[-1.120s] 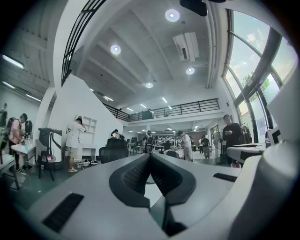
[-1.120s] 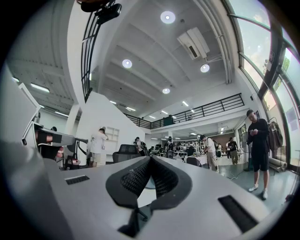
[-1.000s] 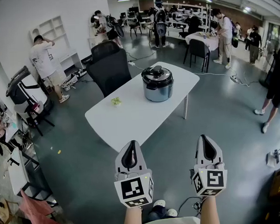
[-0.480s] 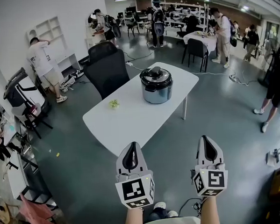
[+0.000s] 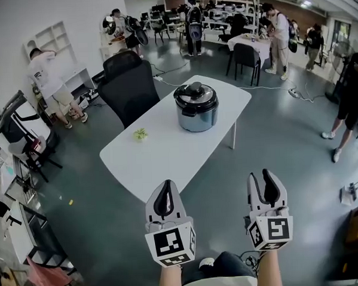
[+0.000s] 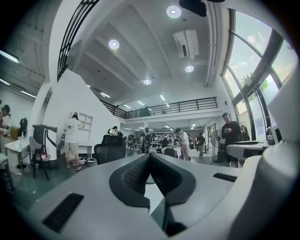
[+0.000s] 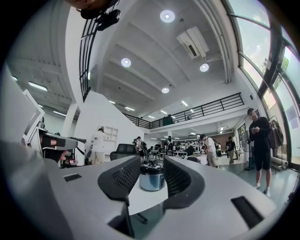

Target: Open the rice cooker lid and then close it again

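A silver-blue rice cooker (image 5: 196,107) with a closed dark lid stands on the far part of a white table (image 5: 162,158). Both grippers are held level over the floor, short of the table's near edge and well away from the cooker. My left gripper (image 5: 166,187) is shut, its tips meeting (image 6: 150,157) with nothing in them. My right gripper (image 5: 264,175) has its jaws opening. Nothing is between the right jaws, and in the right gripper view the rice cooker (image 7: 151,177) shows far off through the gap of the right gripper (image 7: 151,164).
A small green object (image 5: 141,134) lies on the table's left side. A black office chair (image 5: 128,82) stands behind the table. Several people stand around the room, one at the right edge (image 5: 350,88). Grey floor lies between me and the table.
Both grippers have moved forward toward the table, which now looks nearer. The right gripper's jaws, shut before, have parted. The left gripper stays shut.
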Demonstrator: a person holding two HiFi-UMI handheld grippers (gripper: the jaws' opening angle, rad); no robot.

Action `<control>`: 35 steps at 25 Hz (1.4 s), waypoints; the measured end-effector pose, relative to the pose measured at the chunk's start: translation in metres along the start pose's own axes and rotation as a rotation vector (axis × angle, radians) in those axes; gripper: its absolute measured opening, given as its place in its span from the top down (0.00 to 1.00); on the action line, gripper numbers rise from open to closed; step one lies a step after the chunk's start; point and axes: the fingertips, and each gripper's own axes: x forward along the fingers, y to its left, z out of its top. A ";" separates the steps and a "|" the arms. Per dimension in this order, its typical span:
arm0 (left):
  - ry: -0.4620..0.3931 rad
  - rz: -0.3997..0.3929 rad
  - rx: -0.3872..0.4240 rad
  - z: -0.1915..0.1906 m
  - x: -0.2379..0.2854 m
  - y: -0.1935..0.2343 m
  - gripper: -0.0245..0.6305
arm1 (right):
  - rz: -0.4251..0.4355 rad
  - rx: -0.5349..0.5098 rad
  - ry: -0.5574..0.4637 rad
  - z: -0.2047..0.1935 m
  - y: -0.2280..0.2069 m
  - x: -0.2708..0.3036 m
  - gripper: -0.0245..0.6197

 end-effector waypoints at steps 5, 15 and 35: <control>0.018 -0.004 -0.003 -0.008 0.024 0.007 0.94 | 0.026 0.009 0.016 -0.010 0.005 0.025 0.64; 0.033 0.030 -0.003 -0.016 0.108 0.015 0.94 | 0.084 -0.006 0.011 -0.027 -0.014 0.117 0.63; 0.010 0.222 -0.019 0.011 0.384 -0.022 0.94 | 0.270 0.006 -0.010 -0.027 -0.153 0.404 0.63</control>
